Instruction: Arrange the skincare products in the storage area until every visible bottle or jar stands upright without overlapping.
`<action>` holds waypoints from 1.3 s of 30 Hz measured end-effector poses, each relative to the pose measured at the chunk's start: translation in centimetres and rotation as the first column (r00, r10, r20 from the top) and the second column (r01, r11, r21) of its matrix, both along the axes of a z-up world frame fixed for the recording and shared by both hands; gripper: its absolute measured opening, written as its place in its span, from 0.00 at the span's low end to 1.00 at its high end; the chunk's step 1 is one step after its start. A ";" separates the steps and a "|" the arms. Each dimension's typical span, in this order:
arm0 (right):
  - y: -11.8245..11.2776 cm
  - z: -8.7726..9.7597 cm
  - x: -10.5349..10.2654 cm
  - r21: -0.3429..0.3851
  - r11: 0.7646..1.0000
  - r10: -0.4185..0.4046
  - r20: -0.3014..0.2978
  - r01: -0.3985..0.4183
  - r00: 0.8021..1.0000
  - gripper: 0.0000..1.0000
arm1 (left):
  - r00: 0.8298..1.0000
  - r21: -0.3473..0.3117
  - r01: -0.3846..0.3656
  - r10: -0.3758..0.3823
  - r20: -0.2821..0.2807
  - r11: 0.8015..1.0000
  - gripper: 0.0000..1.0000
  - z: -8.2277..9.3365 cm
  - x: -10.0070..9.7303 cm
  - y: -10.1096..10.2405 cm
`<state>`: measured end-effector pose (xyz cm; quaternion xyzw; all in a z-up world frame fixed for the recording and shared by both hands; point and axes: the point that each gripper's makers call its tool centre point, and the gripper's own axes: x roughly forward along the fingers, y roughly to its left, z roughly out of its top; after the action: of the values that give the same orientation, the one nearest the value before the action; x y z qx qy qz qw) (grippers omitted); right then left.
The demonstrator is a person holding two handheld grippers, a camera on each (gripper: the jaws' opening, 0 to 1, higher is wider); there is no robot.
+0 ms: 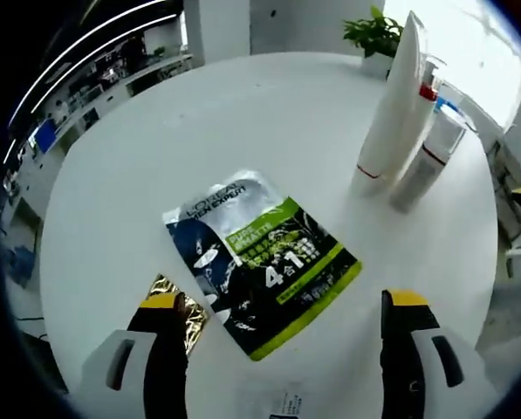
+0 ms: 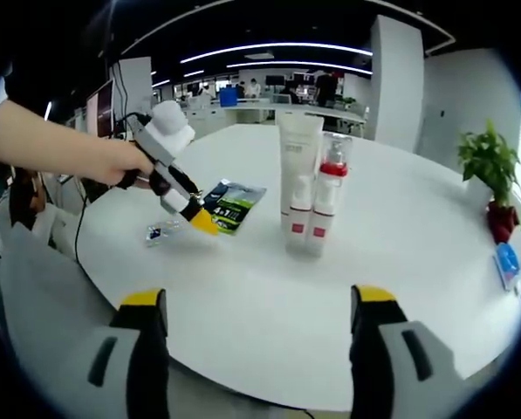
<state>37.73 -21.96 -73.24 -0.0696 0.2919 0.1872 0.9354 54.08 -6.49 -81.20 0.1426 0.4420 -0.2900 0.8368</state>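
I'm looking down my left tool (image 1: 282, 319) onto the round white worktop (image 1: 155, 166), and its two yellow-tipped jaws stand spread wide with nothing between them. Just ahead of them a dark sachet with green edging and "4 in 1" lettering (image 1: 264, 262) lies flat on the worktop, and a small gold foil packet (image 1: 186, 305) peeks out right beside the left jaw, touching or nearly touching the sachet's corner. Further off, a tall white tube (image 1: 391, 113) stands upright on its cap, with a clear pump bottle with a red collar (image 1: 428, 148) upright just behind it, the two close together, perhaps touching. A potted green plant (image 1: 373, 35) sits at the far edge. Switching to my right tool (image 2: 256, 327): its jaws are also wide apart, gripping nothing, hovering at the near rim of the worktop. From here the tube and pump bottle stand side by side mid-worktop, the sachet lies to their left, and a hand (image 2: 125, 161) holds the left tool just above it.
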 end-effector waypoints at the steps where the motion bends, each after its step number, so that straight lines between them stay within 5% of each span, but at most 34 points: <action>1: 0.0 0.0 0.0 0.001 1.000 -0.002 0.000 0.002 1.000 0.86 | 1.000 0.002 -0.013 0.013 -0.001 1.000 0.92 0.0 0.4 -0.2; 7: -0.1 -0.1 0.0 -0.005 1.000 -0.006 -0.002 0.006 1.000 0.86 | 0.996 -0.017 -0.085 0.084 -0.038 0.996 0.92 -0.3 1.8 -1.2; 11: -0.3 -0.1 0.0 -0.017 1.000 -0.013 0.000 0.013 1.000 0.85 | 0.977 -0.041 -0.203 0.199 -0.079 0.978 0.92 -0.4 3.0 -1.3; 16: -0.5 0.0 0.1 -0.017 1.000 -0.026 0.006 0.026 1.000 0.85 | 0.963 0.026 -0.263 0.265 -0.057 0.964 0.96 -0.9 4.1 -0.5; 27: -0.8 0.1 0.3 -0.015 0.999 -0.045 0.009 0.045 0.999 0.85 | 0.946 0.047 -0.304 0.307 -0.099 0.952 0.93 -2.1 4.3 -1.2; 39: -0.7 0.0 0.2 -0.014 0.999 -0.047 0.005 0.047 0.999 0.84 | 0.956 0.053 -0.284 0.287 -0.057 0.957 0.79 -1.4 4.4 -0.4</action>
<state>37.96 -22.71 -73.21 -0.0698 0.2927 0.1627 0.9397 58.53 -6.87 -82.59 0.0861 0.4909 -0.1607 0.8519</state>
